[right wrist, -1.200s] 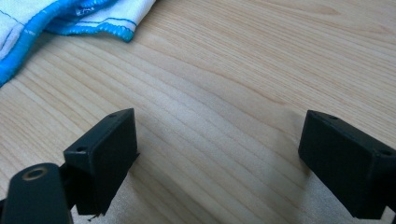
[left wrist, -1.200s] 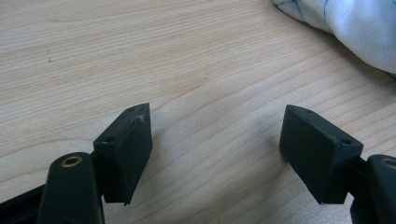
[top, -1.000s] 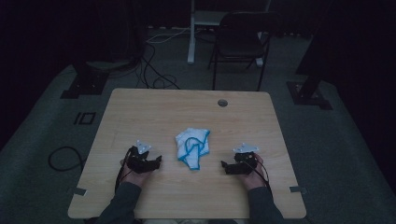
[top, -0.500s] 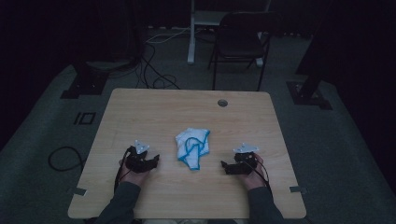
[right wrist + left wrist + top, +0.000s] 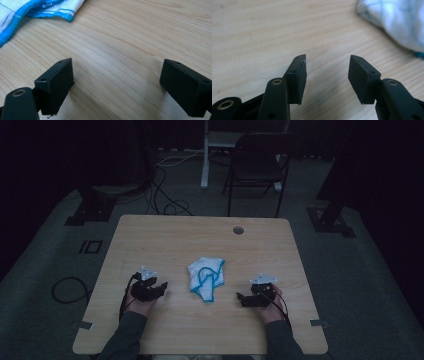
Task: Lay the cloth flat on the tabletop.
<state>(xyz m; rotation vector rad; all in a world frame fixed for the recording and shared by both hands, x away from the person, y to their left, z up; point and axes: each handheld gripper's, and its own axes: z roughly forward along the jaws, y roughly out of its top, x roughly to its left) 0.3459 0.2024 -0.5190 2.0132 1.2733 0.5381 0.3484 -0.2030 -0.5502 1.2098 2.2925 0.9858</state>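
Dim room, pale wooden table [image 5: 200,240] under a fixed overhead camera; a chair [image 5: 257,165] and floor cables lie beyond the far edge. Near the table's centre sits a crumpled white cloth with blue hem [image 5: 206,278], loosely bunched and untouched. Left gripper [image 5: 159,289] and right gripper [image 5: 241,299] rest on the near part of the table, one at each side of the cloth and apart from it, probably staged for a two-sided pickup. Both sets of jaws stand apart and hold nothing; the right pair gapes wider. The high view gives the symmetric layout; the left gripper view [image 5: 327,75] shows the cloth's soft folds [image 5: 394,22], and the right gripper view [image 5: 117,82] its stitched blue edge [image 5: 53,15].
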